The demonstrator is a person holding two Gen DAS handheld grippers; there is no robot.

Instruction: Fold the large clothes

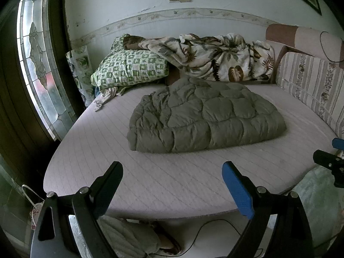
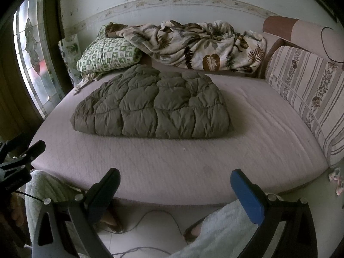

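Observation:
An olive-green quilted garment [image 1: 204, 116] [image 2: 152, 103] lies folded into a thick puffy bundle on the middle of the pale pink mattress [image 1: 150, 176] [image 2: 182, 161]. My left gripper [image 1: 173, 169] hovers open over the mattress's near edge, well short of the bundle, with nothing between its fingers. My right gripper [image 2: 176, 176] is also open and empty, at the near edge to the right. Each gripper shows at the edge of the other's view, the right one [image 1: 331, 159] and the left one [image 2: 23, 157].
A green checked pillow [image 1: 129, 68] [image 2: 107, 53] and a crumpled leaf-print blanket [image 1: 215, 56] [image 2: 200, 45] lie at the back against the wall. A striped cushion [image 1: 311, 90] [image 2: 307, 94] lines the right side. A glass-panelled door [image 1: 38, 64] stands left. Cables [image 1: 206, 232] and slippers lie on the floor.

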